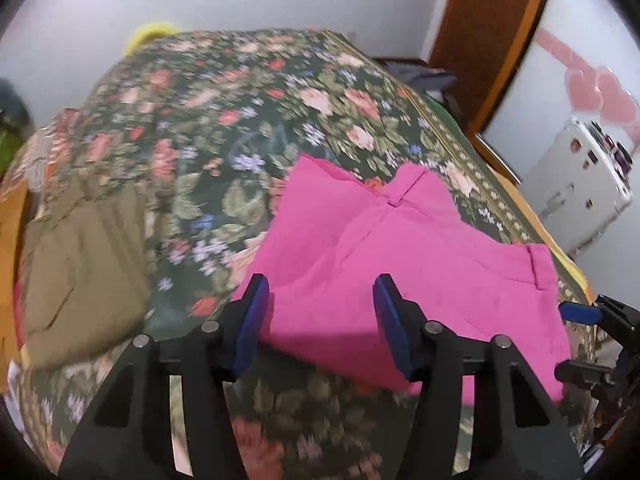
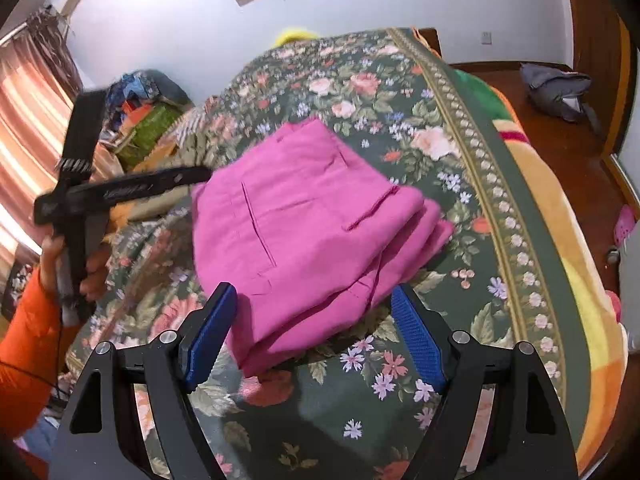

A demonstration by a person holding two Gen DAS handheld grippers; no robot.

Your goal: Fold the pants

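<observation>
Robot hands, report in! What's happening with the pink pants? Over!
Left tongs open, empty. Right tongs open, empty. Pink pants folded in a stack on the floral bedspread, untouched. Nothing in the way; olive garment lies apart. Over.

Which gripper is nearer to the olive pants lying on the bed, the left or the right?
Left. The left gripper is over the pink pants, with the olive pants just to its left. The right gripper is on the pink pants' far side.

From the left wrist we look forward and down, close over the pink pants (image 1: 404,264). The right wrist looks similarly. Both views share the pants and floral bedspread (image 1: 224,128).
</observation>
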